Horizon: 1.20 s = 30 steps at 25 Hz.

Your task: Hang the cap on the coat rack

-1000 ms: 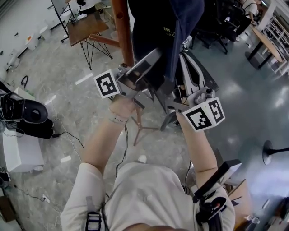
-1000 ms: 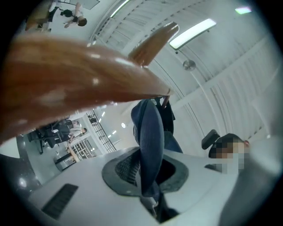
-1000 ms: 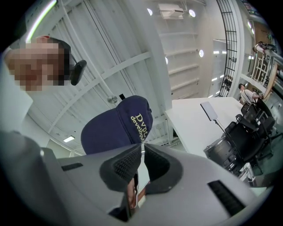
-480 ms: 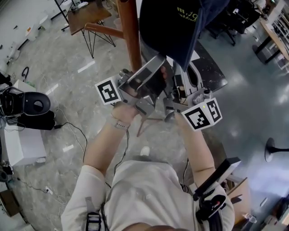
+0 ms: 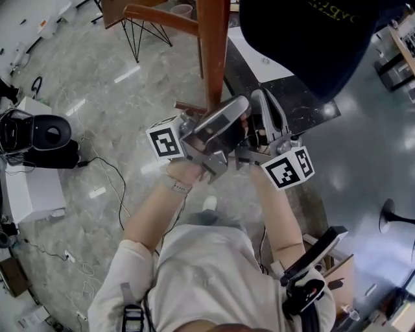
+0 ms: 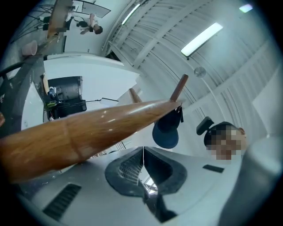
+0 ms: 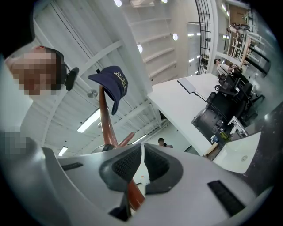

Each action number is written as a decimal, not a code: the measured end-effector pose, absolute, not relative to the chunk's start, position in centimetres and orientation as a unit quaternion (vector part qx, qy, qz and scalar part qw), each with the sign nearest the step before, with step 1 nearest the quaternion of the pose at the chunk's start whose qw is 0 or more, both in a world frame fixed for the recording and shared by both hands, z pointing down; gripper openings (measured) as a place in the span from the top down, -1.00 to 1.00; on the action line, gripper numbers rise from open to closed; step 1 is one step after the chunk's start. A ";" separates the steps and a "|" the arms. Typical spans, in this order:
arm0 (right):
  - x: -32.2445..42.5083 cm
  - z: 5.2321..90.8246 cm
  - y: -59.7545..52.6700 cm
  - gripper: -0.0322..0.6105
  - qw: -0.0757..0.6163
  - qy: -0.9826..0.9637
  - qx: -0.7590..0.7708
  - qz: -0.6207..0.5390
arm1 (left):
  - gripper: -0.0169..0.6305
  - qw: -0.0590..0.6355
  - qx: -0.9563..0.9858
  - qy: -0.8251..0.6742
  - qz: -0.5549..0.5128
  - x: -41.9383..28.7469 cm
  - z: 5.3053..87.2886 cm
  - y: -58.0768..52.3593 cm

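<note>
A dark navy cap (image 5: 318, 39) sits on top of the brown wooden coat rack pole (image 5: 214, 52), close under the head camera. Below it, both grippers are held side by side against the pole. My left gripper (image 5: 241, 110) is shut with nothing in it, and my right gripper (image 5: 262, 104) is also shut and empty. In the left gripper view the pole (image 6: 88, 128) runs across the picture, and the cap (image 6: 166, 130) hangs at its far end, apart from the gripper (image 6: 143, 172). The right gripper view shows the cap (image 7: 112, 84) atop the pole (image 7: 105, 119), well beyond the gripper (image 7: 142, 170).
A wooden side table (image 5: 139, 13) on black wire legs stands behind the rack. A black device (image 5: 45, 139), a white box (image 5: 32, 194) and cables lie on the floor at left. A dark slab (image 5: 285, 91) lies under the rack, with a chair base (image 5: 389, 214) at right.
Both grippers have come down and away from the cap, which stays on the rack's top. The head view has moved in closer under the cap.
</note>
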State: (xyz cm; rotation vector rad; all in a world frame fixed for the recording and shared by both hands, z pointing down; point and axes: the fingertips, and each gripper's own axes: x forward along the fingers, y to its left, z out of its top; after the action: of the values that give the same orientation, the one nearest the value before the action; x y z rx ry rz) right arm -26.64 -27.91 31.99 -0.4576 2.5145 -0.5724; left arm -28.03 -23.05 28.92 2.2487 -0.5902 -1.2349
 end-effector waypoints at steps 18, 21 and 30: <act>-29.9 43.7 -28.7 0.79 0.179 0.905 -0.212 -0.323 | 0.92 0.382 0.745 -0.285 -0.467 -31.7 40.9 -23.7; -29.5 46.1 -29.0 0.79 0.178 0.897 -0.230 -0.332 | 0.92 0.397 0.738 -0.285 -0.466 -31.9 43.3 -23.6; -31.0 48.0 -26.7 0.79 0.170 0.891 -0.253 -0.337 | 0.92 0.415 0.730 -0.287 -0.461 -34.0 45.6 -21.1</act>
State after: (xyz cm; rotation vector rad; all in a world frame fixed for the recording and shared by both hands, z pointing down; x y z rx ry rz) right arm -31.05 -26.68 47.95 -0.7179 2.5311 -0.9590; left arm -33.99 -21.10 45.57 1.8336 -0.7211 -1.1591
